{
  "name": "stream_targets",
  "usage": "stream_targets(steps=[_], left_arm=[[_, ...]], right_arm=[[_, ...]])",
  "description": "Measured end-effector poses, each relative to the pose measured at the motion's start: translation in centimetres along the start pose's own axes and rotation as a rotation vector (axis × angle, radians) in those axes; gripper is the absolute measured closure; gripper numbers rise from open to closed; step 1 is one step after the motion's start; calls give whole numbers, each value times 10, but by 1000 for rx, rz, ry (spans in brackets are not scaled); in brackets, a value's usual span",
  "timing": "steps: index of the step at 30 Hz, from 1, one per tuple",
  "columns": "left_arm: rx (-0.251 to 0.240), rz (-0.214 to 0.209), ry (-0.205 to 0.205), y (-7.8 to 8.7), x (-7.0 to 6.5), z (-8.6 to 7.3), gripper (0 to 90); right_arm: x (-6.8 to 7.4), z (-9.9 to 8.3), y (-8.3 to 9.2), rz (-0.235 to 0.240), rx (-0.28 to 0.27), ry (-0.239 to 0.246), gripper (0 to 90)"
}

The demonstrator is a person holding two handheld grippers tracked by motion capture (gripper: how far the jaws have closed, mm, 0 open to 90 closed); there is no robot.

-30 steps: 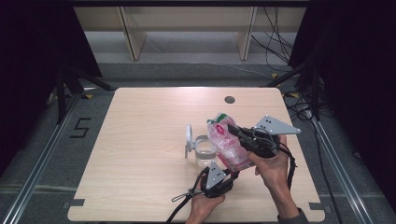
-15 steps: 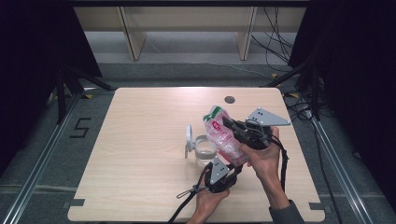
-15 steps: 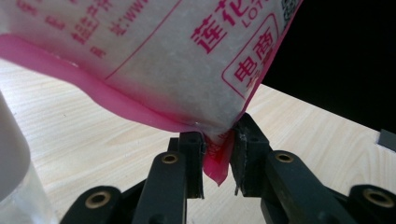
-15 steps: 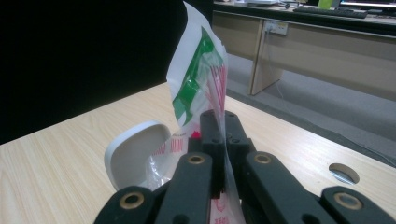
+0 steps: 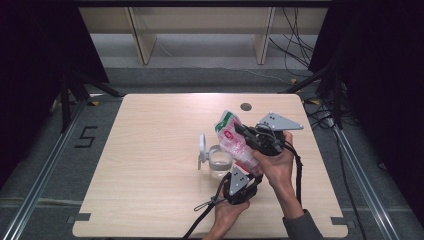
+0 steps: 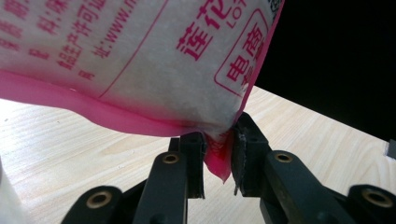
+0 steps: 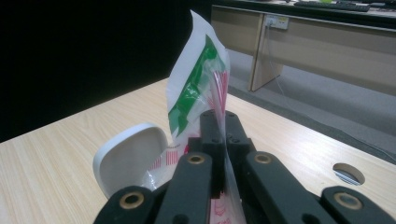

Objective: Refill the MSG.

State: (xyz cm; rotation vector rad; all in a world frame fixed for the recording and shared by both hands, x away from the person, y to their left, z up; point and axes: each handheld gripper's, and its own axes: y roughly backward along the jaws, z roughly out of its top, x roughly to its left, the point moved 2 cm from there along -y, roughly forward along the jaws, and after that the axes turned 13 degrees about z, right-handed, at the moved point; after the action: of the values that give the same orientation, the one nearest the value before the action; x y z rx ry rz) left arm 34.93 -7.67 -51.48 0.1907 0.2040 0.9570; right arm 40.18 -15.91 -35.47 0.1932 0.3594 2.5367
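Observation:
A pink-and-white printed plastic bag [image 5: 231, 136] with a green top hangs tilted above a clear round container [image 5: 219, 162] whose white lid [image 5: 202, 147] stands open at its left. My right gripper [image 5: 242, 131] is shut on the bag's upper part; in the right gripper view the jaws [image 7: 218, 126] pinch the thin film of the bag [image 7: 196, 88], with the white lid [image 7: 130, 156] just beyond. From below, my left gripper [image 5: 251, 175] is shut on the bag's lower pink corner; in the left gripper view its jaws [image 6: 218, 156] clamp that corner of the bag [image 6: 140, 60].
The light wooden table [image 5: 150, 150] has a round cable hole [image 5: 245, 106] near its far edge, also visible as the hole [image 7: 348, 173] in the right gripper view. Shelving and cables lie on the floor beyond the table. Both forearms come in from the near edge.
My right gripper has carried the bag's top a little leftward and away from me, toward the container. The left gripper has stayed where it was, still clamped on the lower corner.

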Motion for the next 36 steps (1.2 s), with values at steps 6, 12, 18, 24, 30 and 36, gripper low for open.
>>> stream_targets(steps=[6,12,18,24,30,36], left_arm=[[2,0,-10,-2,1,1,758],[-13,-9,5,-5,0,1,759],[-16,-6,10,-6,0,2,760],[-6,-9,-16,-5,1,3,762],[-22,-9,17,-8,-1,4,763],[-27,-6,19,-8,0,4,764]], right_arm=[[-2,0,-3,3,0,7,900],[-3,1,-6,-2,5,16,900],[0,0,-10,-1,0,-7,900],[-2,2,-12,-5,6,22,900],[2,1,-17,2,8,-7,900],[0,2,-20,6,3,5,900]])
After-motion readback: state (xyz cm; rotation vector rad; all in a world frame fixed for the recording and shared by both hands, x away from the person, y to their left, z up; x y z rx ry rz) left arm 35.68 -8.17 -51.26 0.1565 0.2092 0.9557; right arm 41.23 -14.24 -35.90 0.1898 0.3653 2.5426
